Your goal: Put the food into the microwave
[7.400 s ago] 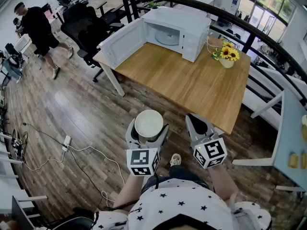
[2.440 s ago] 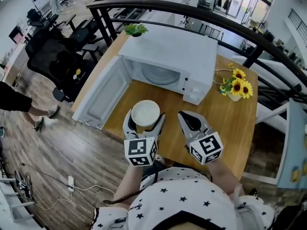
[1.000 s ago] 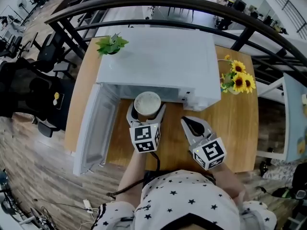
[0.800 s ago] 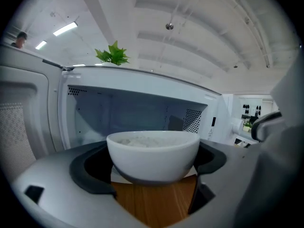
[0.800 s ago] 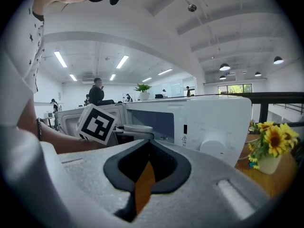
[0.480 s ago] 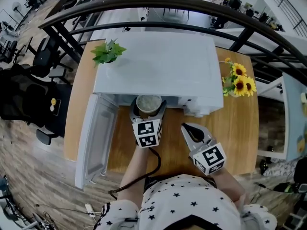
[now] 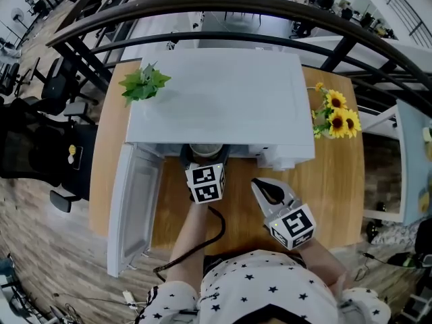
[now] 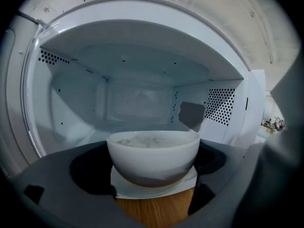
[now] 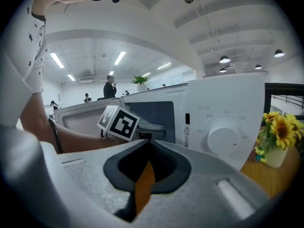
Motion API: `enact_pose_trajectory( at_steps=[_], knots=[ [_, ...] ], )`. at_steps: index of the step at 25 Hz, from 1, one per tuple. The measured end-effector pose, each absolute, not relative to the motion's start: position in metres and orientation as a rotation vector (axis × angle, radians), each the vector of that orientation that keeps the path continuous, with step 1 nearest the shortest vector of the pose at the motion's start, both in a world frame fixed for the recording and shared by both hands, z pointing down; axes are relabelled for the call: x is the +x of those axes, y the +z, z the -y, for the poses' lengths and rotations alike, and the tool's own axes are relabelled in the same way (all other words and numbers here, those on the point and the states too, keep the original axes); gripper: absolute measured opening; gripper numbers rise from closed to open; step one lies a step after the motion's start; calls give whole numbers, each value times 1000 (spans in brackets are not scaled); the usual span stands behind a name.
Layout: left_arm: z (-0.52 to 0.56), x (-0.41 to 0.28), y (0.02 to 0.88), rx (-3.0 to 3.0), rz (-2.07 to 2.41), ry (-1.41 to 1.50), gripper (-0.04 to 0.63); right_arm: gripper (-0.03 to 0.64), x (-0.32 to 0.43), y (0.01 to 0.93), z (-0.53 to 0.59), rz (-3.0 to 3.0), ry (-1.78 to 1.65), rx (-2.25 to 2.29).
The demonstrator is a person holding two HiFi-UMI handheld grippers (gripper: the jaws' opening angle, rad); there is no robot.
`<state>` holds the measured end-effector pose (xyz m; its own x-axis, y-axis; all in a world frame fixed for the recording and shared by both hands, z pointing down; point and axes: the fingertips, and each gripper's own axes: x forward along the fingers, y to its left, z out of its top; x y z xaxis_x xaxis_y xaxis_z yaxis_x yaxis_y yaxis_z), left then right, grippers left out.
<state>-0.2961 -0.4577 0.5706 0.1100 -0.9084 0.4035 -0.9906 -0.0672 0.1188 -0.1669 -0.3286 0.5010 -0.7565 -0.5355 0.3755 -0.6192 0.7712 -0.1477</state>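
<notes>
A white bowl of rice (image 8: pixel 153 155) sits between the dark jaws of my left gripper (image 8: pixel 153 177), which is shut on it. The bowl hangs at the mouth of the open white microwave (image 8: pixel 137 99), just above its front sill. From the head view only the bowl's near rim (image 7: pixel 204 150) shows under the microwave's top (image 7: pixel 216 100), in front of the left gripper (image 7: pixel 205 162). My right gripper (image 7: pixel 263 186) hovers over the table to the right, shut and holding nothing. In the right gripper view its tips (image 9: pixel 145 148) meet.
The microwave door (image 7: pixel 133 208) stands swung open to the left, over the wooden table (image 7: pixel 331 187). The control dial (image 9: pixel 223 137) is on the microwave's right. A sunflower pot (image 7: pixel 336 120) stands at the right, a green plant (image 7: pixel 142 83) at the back left. A dark railing (image 7: pixel 223 5) runs behind.
My left gripper has carried the bowl forward from above the table into the microwave's mouth, so the top now hides most of it. The right gripper stayed shut beside it.
</notes>
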Motion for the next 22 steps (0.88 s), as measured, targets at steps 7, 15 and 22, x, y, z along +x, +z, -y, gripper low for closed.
enact_pose_trajectory(
  at_steps=[7,15,22],
  knots=[
    [471,-297,581,2022,1848,349,503,6,-166,508,335,2641,409,908],
    [479,-301,589,1997,1868,426,503,6,-168,509,336,2641,421,901],
    [484,-311,591,1935,1927,472,503,6,-171,510,334,2646,425,890]
  ],
)
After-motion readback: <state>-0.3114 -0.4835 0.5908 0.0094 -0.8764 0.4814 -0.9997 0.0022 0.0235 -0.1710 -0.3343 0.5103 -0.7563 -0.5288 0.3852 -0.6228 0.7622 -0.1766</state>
